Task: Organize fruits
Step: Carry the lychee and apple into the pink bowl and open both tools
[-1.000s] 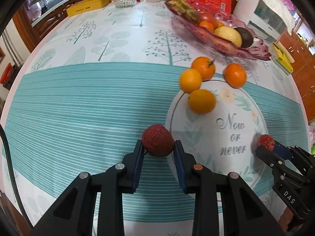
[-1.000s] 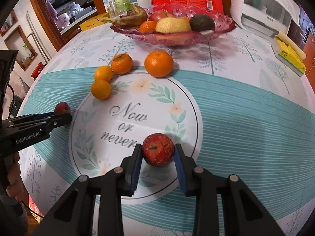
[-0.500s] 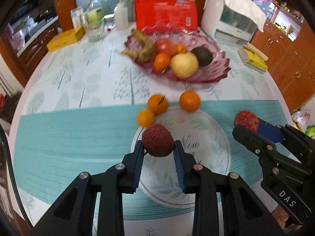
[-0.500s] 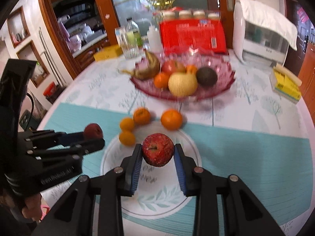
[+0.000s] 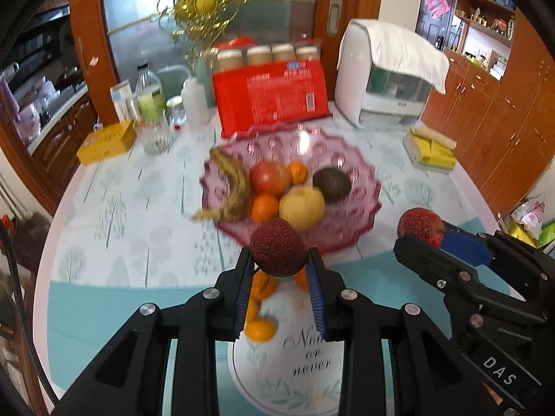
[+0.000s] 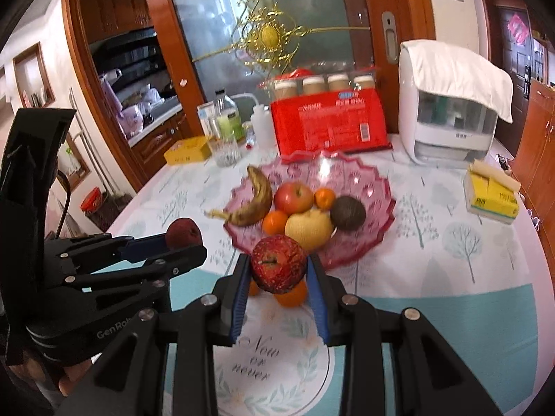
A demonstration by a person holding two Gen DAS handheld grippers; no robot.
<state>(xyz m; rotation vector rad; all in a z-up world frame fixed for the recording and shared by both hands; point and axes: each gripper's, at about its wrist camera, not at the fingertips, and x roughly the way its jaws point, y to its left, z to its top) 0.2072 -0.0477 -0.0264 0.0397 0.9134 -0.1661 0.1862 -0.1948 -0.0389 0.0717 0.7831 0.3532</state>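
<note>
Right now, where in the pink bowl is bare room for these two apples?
Pink glass bowl: bare at the back, toward the red package, and the right rim beyond the avocado. Crowded at the front, between banana and avocado.

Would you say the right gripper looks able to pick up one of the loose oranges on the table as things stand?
Probably not yet. The right gripper has its jaws shut on a red apple, so it has no room for an orange. It would likely need to set the apple in the pink fruit bowl first.
</note>
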